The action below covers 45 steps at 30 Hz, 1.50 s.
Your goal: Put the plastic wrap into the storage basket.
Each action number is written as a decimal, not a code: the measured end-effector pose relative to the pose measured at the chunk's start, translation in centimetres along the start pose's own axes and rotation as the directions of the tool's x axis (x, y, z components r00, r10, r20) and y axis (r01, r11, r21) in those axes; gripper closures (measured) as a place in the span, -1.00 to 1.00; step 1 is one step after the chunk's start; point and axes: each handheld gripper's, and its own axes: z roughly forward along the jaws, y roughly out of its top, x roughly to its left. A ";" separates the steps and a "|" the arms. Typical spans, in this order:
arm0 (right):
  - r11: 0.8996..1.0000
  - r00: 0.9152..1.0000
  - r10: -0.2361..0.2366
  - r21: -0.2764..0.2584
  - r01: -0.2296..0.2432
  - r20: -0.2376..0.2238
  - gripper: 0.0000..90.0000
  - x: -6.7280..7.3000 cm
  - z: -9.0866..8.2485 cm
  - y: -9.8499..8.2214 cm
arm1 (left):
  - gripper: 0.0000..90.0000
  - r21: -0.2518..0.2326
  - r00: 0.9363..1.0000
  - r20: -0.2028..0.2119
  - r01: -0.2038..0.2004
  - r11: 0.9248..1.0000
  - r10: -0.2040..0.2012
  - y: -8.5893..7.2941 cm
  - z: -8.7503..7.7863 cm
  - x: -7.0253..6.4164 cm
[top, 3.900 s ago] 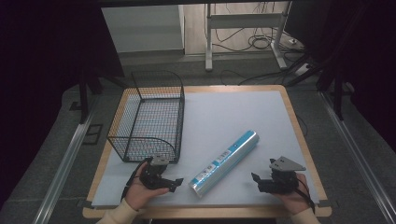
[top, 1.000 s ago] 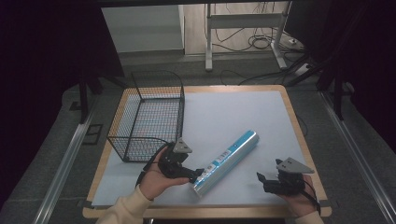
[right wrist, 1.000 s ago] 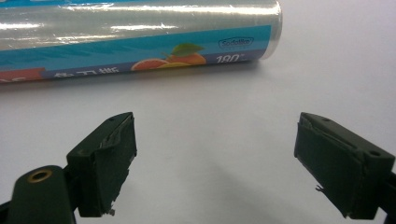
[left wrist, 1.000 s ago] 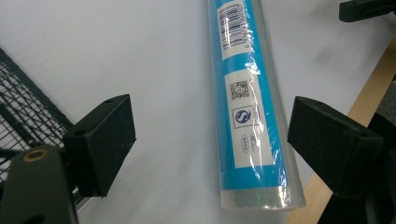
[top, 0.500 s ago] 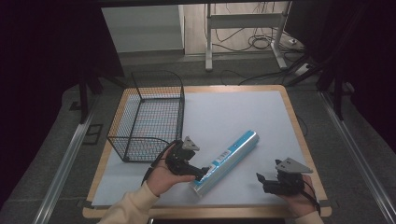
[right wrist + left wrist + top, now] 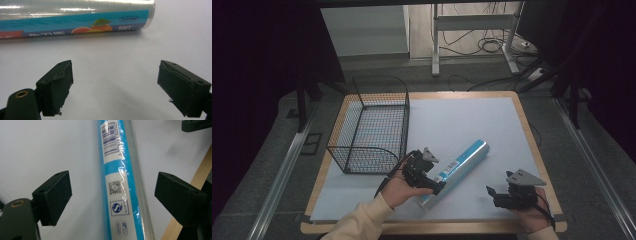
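A long blue-and-clear cylindrical roll of plastic wrap [image 6: 455, 171] lies slantwise on the white sheet covering the wooden desk [image 6: 532, 145], its lower end close to the desk's near edge and its upper end pointing toward the far right corner. The left claw [image 6: 432, 185] sits over the roll's near end, jaws spread wide to either side of it; in the left gripper view the roll [image 6: 122, 182] runs up between the two black pads [image 6: 53, 196] without either one touching it, and a barcode label and a small square code show on its wrapper. The right claw [image 6: 493, 194] rests near the desk's near right corner, well apart from the roll, jaws also spread, with nothing between them but bare white sheet. From the right gripper view the roll [image 6: 75, 16] lies crosswise beyond the jaws, with fruit printed on its blue band.

A black wire-mesh basket [image 6: 372, 125] stands along the left edge of the desk, just beside the left hand [image 6: 399, 190] and near the roll's near end; it holds nothing that can be seen. Past the far edge of the desk, metal legs and loose cables [image 6: 482, 45] lie on the floor.

The left gripper and hand cover the nearest stretch of the roll in the high view. The left gripper view cuts the roll off at top and bottom, and the small print on its label is too fine to read.
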 end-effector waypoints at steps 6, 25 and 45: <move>1.000 1.000 -0.003 0.001 0.003 0.001 -0.69 0.0 0.0 0.0 | -0.70 0.011 1.000 0.010 -0.009 1.000 0.009 0.9 0.8 -0.6; 1.000 1.000 -0.009 0.018 0.009 0.002 -0.69 -0.1 0.2 -0.1 | -0.70 0.059 1.000 0.012 -0.023 0.998 0.023 3.6 2.9 -1.1; 0.999 1.000 -0.010 0.031 0.010 0.000 -0.69 -0.1 0.3 -0.2 | -0.71 0.174 1.000 0.007 -0.027 0.984 0.026 6.3 6.9 -0.9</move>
